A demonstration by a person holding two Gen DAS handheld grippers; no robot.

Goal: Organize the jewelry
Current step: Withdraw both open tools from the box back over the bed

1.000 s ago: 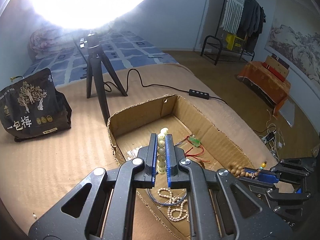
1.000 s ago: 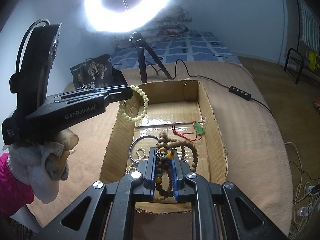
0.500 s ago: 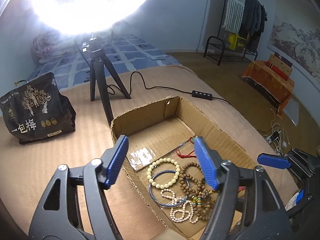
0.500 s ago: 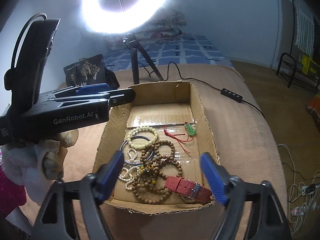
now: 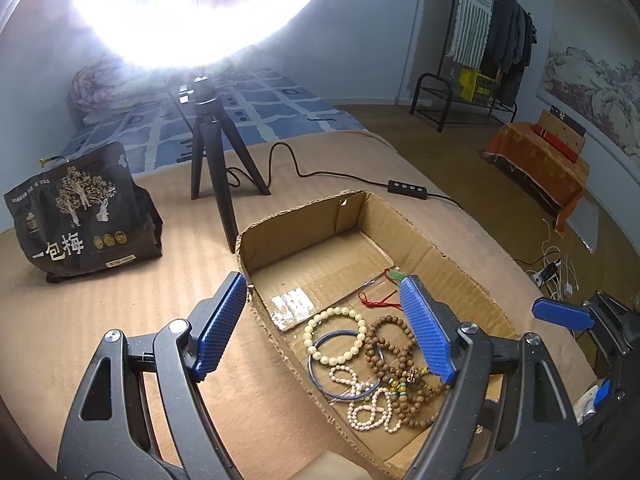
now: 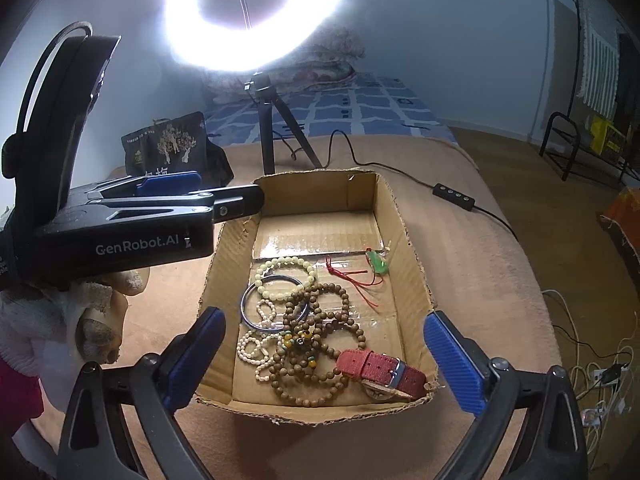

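left gripper [image 5: 324, 328]: wide open, holds nothing | right gripper [image 6: 326, 358]: wide open, holds nothing | jewelry [image 6: 298, 316]: piled in box [image 6: 414, 248] below both | tip: pinch one piece, lift slow

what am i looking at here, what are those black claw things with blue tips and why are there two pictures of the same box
No robot here: a person holds a hand-held clamp in each hand, and a small wide-angle camera on each one looks forward along its two fingers. So you get one picture per hand.

The left tongs and the right tongs both stand wide open and hold nothing. The left clamp also shows from the side in the right-hand picture.

Between them sits an open brown cardboard box on a tan bedcover. Inside lie a pale bead bracelet, a blue ring bangle, brown wooden bead strands, a small white pearl strand, a green pendant on red cord and a red watch strap.

Behind stand a bright ring lamp on a black tripod and a black printed bag.
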